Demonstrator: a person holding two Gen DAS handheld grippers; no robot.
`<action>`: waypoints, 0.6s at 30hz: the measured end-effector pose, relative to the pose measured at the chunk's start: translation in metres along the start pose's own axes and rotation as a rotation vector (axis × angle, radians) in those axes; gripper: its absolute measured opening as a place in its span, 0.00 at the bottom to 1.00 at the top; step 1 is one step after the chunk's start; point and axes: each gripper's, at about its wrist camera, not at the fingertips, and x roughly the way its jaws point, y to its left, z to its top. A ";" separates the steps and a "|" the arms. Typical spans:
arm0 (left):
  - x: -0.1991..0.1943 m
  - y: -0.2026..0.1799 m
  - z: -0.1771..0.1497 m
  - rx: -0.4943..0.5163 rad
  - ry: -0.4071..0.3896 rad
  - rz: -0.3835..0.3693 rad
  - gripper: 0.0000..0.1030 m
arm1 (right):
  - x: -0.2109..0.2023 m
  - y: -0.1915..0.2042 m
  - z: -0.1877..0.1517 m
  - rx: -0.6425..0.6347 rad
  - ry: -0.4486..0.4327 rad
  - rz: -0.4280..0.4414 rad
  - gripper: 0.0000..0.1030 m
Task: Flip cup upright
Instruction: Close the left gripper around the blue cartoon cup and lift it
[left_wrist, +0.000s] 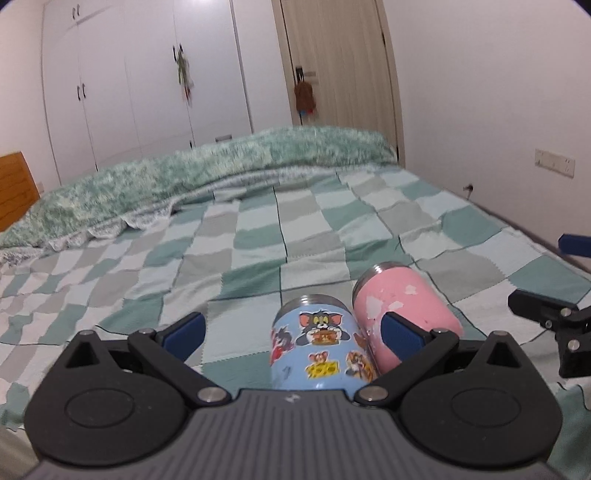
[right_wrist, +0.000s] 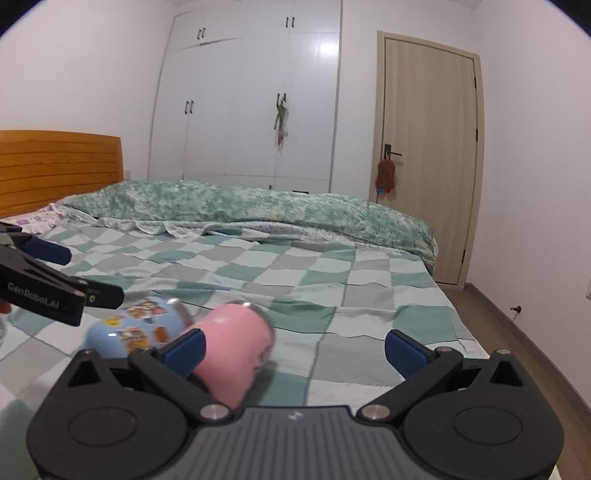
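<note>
Two cups lie on their sides, side by side on the checked bedspread (left_wrist: 258, 236). The blue cartoon cup (left_wrist: 321, 347) lies between my left gripper's open fingers, nearer the right finger. The pink cup (left_wrist: 402, 314) lies just right of it, partly behind the right finger pad (left_wrist: 400, 334). My left gripper (left_wrist: 293, 336) is open and empty. In the right wrist view, the pink cup (right_wrist: 236, 350) lies by the left finger pad (right_wrist: 184, 349) of my open right gripper (right_wrist: 293, 350), with the blue cup (right_wrist: 136, 328) to its left.
A green quilt (right_wrist: 258, 206) is bunched along the far side of the bed. A wooden headboard (right_wrist: 55, 166) stands left, with wardrobes (right_wrist: 251, 92) and a door (right_wrist: 428, 147) behind. The right gripper shows at the left wrist view's right edge (left_wrist: 546, 314).
</note>
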 end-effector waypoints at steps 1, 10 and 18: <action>0.006 -0.001 0.002 0.000 0.022 0.003 1.00 | 0.007 -0.005 0.000 0.006 0.008 0.001 1.00; 0.071 -0.005 0.004 -0.039 0.262 0.006 1.00 | 0.053 -0.025 -0.011 0.072 0.056 0.054 1.00; 0.111 0.013 -0.012 -0.237 0.456 -0.111 0.83 | 0.056 -0.028 -0.017 0.101 0.064 0.082 1.00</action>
